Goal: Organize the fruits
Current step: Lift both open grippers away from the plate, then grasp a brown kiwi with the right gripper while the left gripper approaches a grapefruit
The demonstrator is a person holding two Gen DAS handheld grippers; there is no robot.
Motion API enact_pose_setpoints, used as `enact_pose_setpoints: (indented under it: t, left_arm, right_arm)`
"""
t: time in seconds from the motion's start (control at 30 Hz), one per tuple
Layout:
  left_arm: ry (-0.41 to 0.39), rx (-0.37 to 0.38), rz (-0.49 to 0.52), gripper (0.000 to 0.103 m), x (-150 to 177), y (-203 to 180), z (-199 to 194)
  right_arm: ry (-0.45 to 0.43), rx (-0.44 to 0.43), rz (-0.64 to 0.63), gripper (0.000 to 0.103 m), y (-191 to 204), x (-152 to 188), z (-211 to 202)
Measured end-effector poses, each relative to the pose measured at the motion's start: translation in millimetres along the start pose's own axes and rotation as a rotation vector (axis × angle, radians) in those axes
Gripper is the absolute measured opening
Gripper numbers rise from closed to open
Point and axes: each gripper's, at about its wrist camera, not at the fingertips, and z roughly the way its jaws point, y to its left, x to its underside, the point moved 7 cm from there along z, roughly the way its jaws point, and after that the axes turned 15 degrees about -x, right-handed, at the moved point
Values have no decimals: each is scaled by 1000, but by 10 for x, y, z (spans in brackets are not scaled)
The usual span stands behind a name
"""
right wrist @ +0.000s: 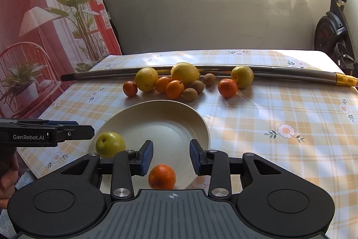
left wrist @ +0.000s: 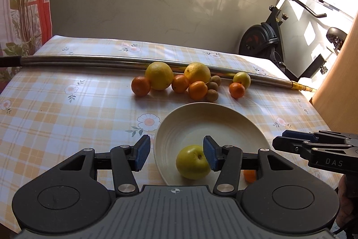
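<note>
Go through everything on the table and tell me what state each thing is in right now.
Left gripper: jaws open, empty.
Right gripper: jaws open, empty.
Plate: upright, holds two fruits.
Green apple: in the plate, free.
Orange mandarin: in the plate, free.
Loose fruits: clustered on the tablecloth, beside the pole.
Metal pole: lying flat.

"DAS" on the right tongs (left wrist: 288, 138) body, "GenRobot.AI" on the left tongs (right wrist: 87, 130) body
</note>
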Motion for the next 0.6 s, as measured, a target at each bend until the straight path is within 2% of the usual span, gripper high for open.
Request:
enact_pose_setpoints:
  t: [0.33,0.6]
  left_arm:
    - [-79,-74,-18,56,-503,278,-74]
    - [-99,-109,-24,56,-795,376,-50]
  right_arm:
    - [-60,74,-6,33,-344,-312,-124]
    - [-88,102,-27,33,-519,-574,-112]
